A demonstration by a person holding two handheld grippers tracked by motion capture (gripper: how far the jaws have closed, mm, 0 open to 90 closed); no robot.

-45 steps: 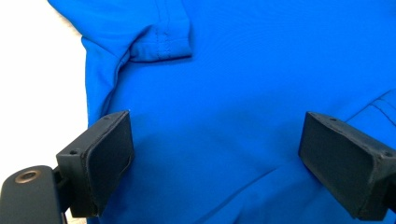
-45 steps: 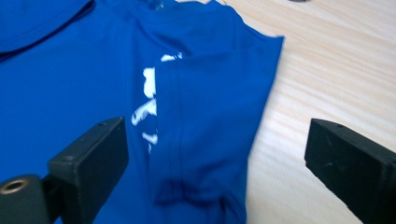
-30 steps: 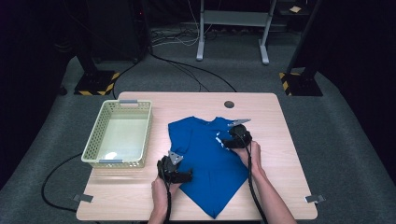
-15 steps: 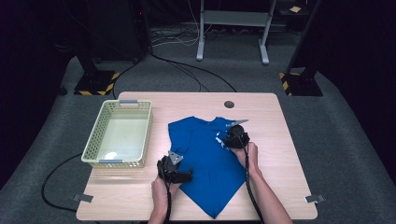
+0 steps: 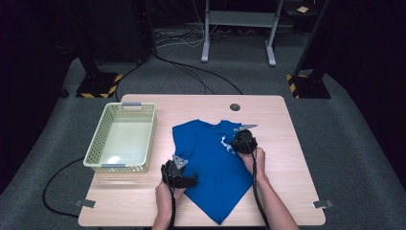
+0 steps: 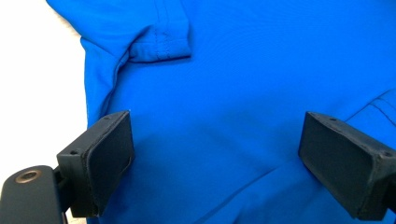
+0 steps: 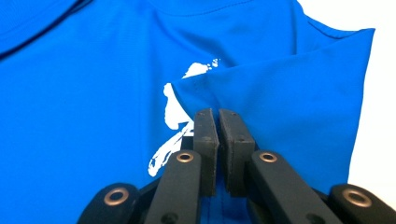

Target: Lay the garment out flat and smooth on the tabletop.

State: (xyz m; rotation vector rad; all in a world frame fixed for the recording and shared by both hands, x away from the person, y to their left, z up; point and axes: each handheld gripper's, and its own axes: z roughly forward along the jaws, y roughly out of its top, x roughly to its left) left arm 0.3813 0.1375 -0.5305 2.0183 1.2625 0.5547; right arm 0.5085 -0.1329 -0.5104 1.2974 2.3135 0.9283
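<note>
A blue shirt [image 5: 210, 167] lies spread on the surface [image 5: 282, 120], to the right of an empty basket [image 5: 95, 153], its collar toward the far edge and its hem pointing at the person. The right gripper [image 5: 242, 143] has just been closing; in the right gripper view its jaws now stand together, clamped on a fold of the shirt's sleeve edge [image 7: 205, 105] beside the white print [image 7: 175, 109]. The left gripper [image 5: 184, 178] rests at the shirt's near-left side with its jaws wide apart, the cloth flat between them and the pads not pressing it. The risk from here, as I judge it, is a thin pinch: the right jaws seem to hold only a narrow bit of hem, so a quick pull could let the fabric slip out, or drag the whole shirt across the surface instead of folding it. With the left gripper holding nothing, nothing anchors the other side, so the shirt may bunch or skew. The print is a white splash-like figure; no letters, brand or label can be read on it.
</note>
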